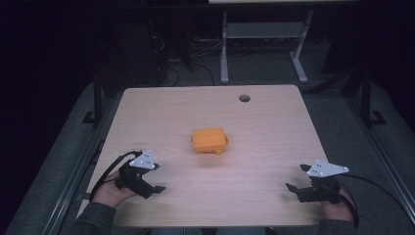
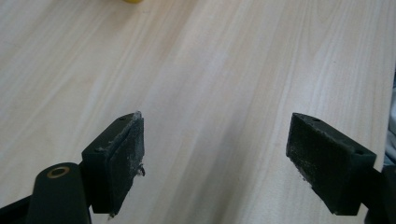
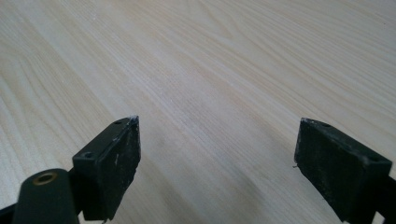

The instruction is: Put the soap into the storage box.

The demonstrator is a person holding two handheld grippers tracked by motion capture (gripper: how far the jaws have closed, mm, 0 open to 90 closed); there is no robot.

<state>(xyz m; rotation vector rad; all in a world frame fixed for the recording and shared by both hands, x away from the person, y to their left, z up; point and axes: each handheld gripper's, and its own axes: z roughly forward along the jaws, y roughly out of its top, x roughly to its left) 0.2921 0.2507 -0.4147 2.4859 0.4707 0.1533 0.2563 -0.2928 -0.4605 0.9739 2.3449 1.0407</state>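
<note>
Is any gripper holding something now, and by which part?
Nothing is held. The left gripper and the right gripper are both open over bare table, apart from the orange object.

Yellow object [image 2: 132, 1] cropped at top edge

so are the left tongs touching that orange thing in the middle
Apart. The high view shows bare table between the left tongs and the orange object; the tongs sit open near the front edge.

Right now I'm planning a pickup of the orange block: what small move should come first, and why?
Probably ease the left gripper forward toward the orange block: both grippers sit open and empty near the table's front edge, and the left seems slightly nearer.
</note>
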